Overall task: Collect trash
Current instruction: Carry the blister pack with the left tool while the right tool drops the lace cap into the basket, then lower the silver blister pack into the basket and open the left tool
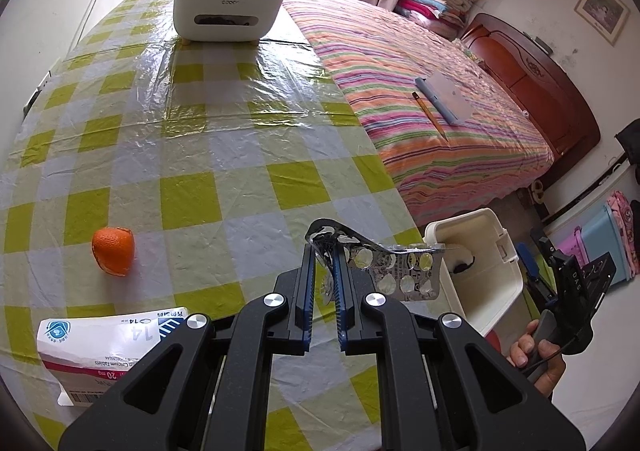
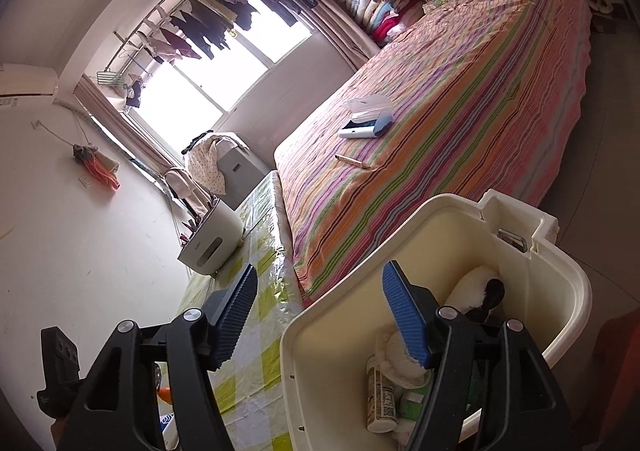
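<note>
My left gripper point(image 1: 325, 251) is shut on a crumpled silver blister pack point(image 1: 394, 271) and holds it above the table's right edge, beside the cream trash bin point(image 1: 508, 271). An orange peel point(image 1: 113, 251) and a torn white medicine box point(image 1: 100, 347) lie on the checked tablecloth point(image 1: 200, 139) at the lower left. My right gripper point(image 2: 320, 291) is open and empty, held over the near rim of the bin point(image 2: 568, 291). In the bin lie a small bottle point(image 2: 380, 395), white tissue and a black-and-white item point(image 2: 480, 291).
A white desk organizer point(image 1: 228, 9) with pens stands at the table's far end. The striped bed point(image 1: 420, 91) runs along the table's right side, with a notebook point(image 1: 448, 95) and pencil point(image 1: 430, 115) on it. The bin sits on the floor between them.
</note>
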